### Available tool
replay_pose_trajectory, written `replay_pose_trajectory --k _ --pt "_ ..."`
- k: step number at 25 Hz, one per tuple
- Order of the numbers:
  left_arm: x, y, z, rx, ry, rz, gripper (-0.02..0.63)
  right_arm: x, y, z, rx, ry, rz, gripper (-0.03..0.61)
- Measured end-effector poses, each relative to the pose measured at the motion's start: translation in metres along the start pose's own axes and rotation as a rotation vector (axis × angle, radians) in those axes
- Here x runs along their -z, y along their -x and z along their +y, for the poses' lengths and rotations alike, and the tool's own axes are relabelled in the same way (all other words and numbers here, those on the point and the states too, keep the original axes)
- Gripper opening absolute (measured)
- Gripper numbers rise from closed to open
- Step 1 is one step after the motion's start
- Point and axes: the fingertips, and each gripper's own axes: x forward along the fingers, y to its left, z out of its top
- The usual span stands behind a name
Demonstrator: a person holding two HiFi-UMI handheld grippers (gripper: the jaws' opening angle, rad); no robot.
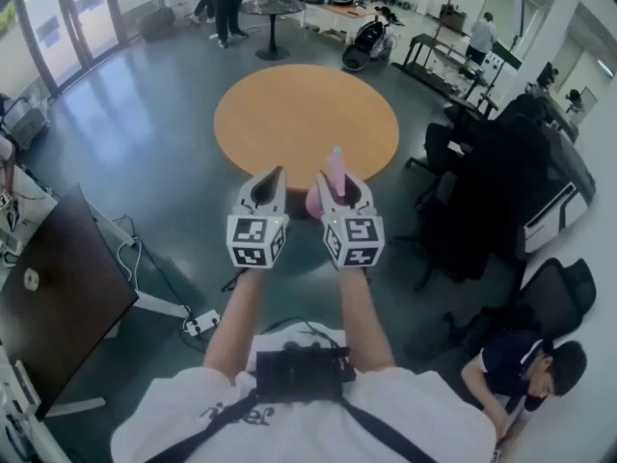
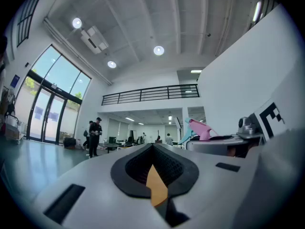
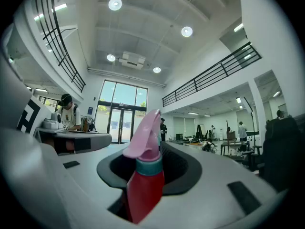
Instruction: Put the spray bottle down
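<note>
Lower left of the head view: a dark desk (image 1: 58, 297) stands on the grey floor, with a white power strip (image 1: 201, 323) on the floor to its right. At the upper left, standing people (image 1: 224, 3) are seen near the glass doors.

Left of centre: the left gripper (image 1: 272, 181) is held out level on a bare forearm. Its own view shows the jaws drawn together at the tips and clenched on nothing. Only a sliver of orange shows through the black hollow between them.

Centre: a round orange table (image 1: 289, 114) lies beyond both grippers, and its top is bare.

Right of centre: the right gripper (image 1: 339, 193) sits just beside the left one, apart from it, also level. It is grasping the spray bottle (image 3: 145, 185), which stands upright in the hollow between the jaws. The bottle has a red body, a teal collar and a pink spray head that rises above the jaws. In the head view the bottle appears over the near edge of the table. Whether it touches the top cannot be told.

Right side: black office chairs (image 1: 482, 191) are grouped near the table. At the lower right a seated person (image 1: 525, 374) in dark clothing bends forward.
</note>
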Motion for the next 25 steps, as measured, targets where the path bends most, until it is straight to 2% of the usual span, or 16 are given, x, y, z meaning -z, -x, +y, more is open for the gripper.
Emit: replay_pose_trajectory --k 9,17,23,25 --pt "0.004 -0.016 -0.042 0.023 -0.003 0.010 0.011 -0.003 0.021 -0.037 0.012 -0.002 -0.005 0.152" --pt "0.007 -0.024 -0.078 0.033 -0.020 0.041 0.011 0.003 0.044 -0.073 0.012 -0.076 -0.007 0.153" --pt "0.037 -0.032 -0.099 0.027 -0.029 0.097 0.011 0.029 0.046 -0.086 -0.079 -0.125 0.028 0.153" --pt "0.041 -0.039 -0.101 0.032 -0.032 0.104 0.011 0.032 0.041 -0.092 -0.082 -0.136 0.026 0.153"
